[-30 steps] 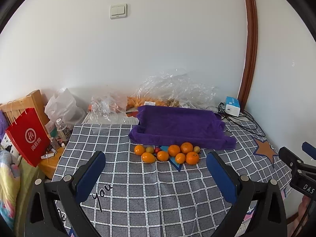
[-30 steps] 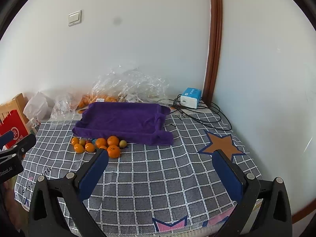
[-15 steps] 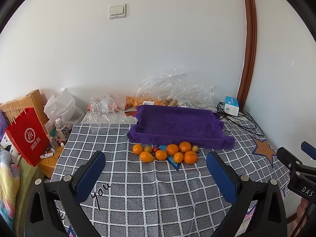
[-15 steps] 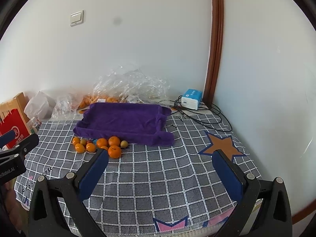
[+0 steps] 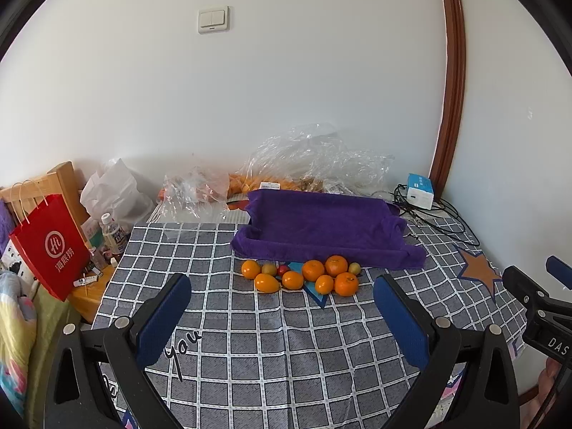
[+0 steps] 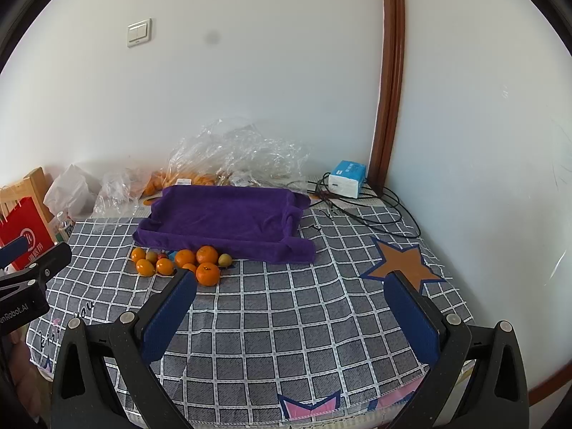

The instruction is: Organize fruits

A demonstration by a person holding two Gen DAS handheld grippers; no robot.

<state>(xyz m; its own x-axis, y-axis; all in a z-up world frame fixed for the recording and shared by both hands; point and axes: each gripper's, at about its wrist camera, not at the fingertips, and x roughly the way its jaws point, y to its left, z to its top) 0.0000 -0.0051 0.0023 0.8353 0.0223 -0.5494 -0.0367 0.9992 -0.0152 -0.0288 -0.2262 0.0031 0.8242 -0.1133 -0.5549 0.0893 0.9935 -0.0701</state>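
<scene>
Several oranges [image 5: 312, 271] and small green and red fruits lie in a cluster on the checked tablecloth, right in front of a purple cloth-covered tray [image 5: 321, 225]. The cluster also shows in the right wrist view [image 6: 186, 258], with the tray [image 6: 225, 214] behind it. My left gripper [image 5: 282, 316] is open and empty, above the cloth well short of the fruit. My right gripper [image 6: 291, 307] is open and empty, to the right of the fruit. Each gripper's tip shows at the edge of the other view.
Clear plastic bags [image 5: 314, 164] with more fruit lie behind the tray by the wall. A blue-white box [image 5: 420, 186] and black cables sit at the back right. A red paper bag [image 5: 50, 246], a bottle and a white bag stand off the table's left side.
Both grippers have moved slightly; the fruit and tray sit a little lower and nearer in the views. Nothing was grasped or shifted.
</scene>
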